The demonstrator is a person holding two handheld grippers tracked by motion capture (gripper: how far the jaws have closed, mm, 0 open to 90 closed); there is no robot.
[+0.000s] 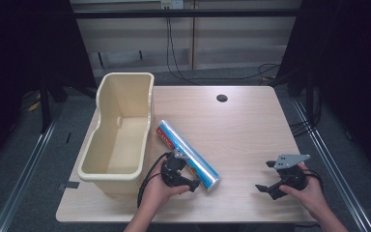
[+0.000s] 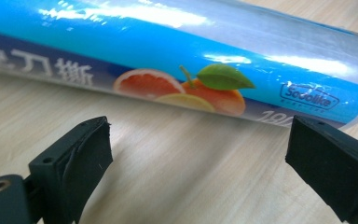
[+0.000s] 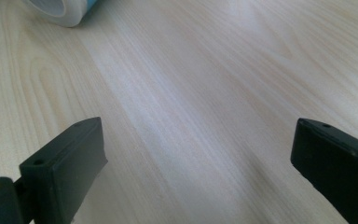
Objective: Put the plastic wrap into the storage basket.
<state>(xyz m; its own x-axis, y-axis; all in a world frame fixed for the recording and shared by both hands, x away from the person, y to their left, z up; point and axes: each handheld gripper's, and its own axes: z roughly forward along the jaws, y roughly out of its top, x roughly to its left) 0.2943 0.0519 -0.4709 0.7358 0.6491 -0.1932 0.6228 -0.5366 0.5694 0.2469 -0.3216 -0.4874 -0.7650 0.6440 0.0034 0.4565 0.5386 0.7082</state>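
— Two hand-held grippers, which one is working?
— The left hand-held gripper point(image 2: 198, 154), jaws wide and empty, just short of the cling-film roll point(image 1: 187, 154) lying beside the cream bin point(image 1: 125, 96). Next, I'd judge: straddle the roll and close.
— And the right hand-held gripper point(image 1: 270, 176)?
— Also wide, idle, well away from the roll. The roll's label is cut off.

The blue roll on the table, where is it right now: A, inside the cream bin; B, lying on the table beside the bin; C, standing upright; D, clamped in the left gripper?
B: the blue roll lies flat on the table beside the cream bin, ahead of the open left gripper.
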